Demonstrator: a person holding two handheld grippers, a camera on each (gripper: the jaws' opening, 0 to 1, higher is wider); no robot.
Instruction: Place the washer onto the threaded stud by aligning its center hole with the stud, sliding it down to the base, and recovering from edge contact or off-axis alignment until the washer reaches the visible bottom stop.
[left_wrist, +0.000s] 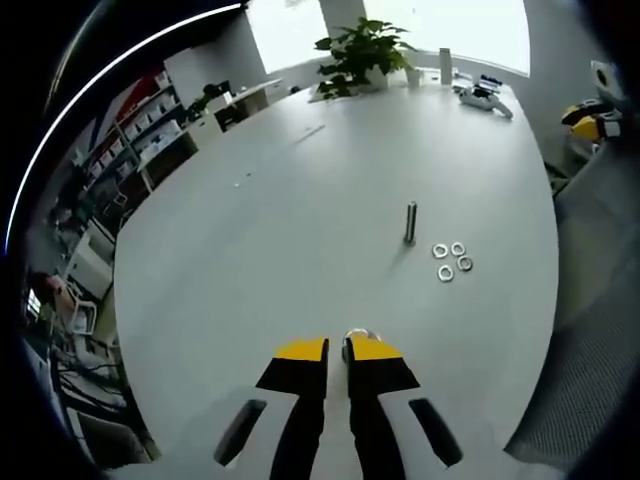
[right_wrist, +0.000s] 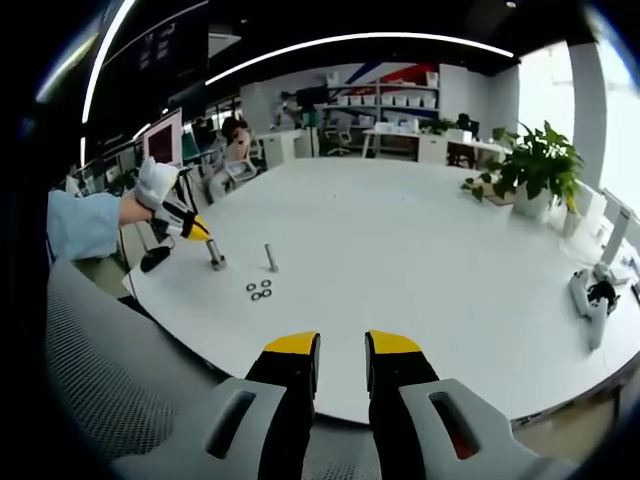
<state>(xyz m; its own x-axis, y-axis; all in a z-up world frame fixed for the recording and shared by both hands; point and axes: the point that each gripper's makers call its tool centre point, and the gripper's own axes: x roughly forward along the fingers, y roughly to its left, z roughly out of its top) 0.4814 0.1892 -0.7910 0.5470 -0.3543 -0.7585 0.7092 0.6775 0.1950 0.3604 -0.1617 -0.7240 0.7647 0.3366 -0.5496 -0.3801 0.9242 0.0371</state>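
a wide white worktop (left_wrist: 300, 220) in a bright office. in the left gripper view, the left gripper (left_wrist: 337, 350) rises from the bottom edge, its yellow-tipped black fingers (left_wrist: 302, 352) drawn close together and pinching a small metal washer (left_wrist: 359, 335), whose rim peeks out at the tips. further along the worktop a dark threaded stud (left_wrist: 410, 222) stands upright. just beside it, to its right in this view, four spare washers (left_wrist: 451, 260) lie flat in a loose cluster, not touching the stud. the held washer is well apart from the stud. a potted plant (left_wrist: 362, 52) sits at the far edge near the windows, and a white device (left_wrist: 486, 98) lies close to it.

in the right gripper view, the right gripper (right_wrist: 342, 352) sits low over the near edge of the worktop, its fingers slightly spread with nothing between them. far off to the left in this view, a hand (right_wrist: 158, 190) in a white glove with a pale blue sleeve holds the left gripper, tips pointing down near the stud. the spare washers lie just in front of the stud. a grey mesh chair back (right_wrist: 90, 370) shows at lower left.
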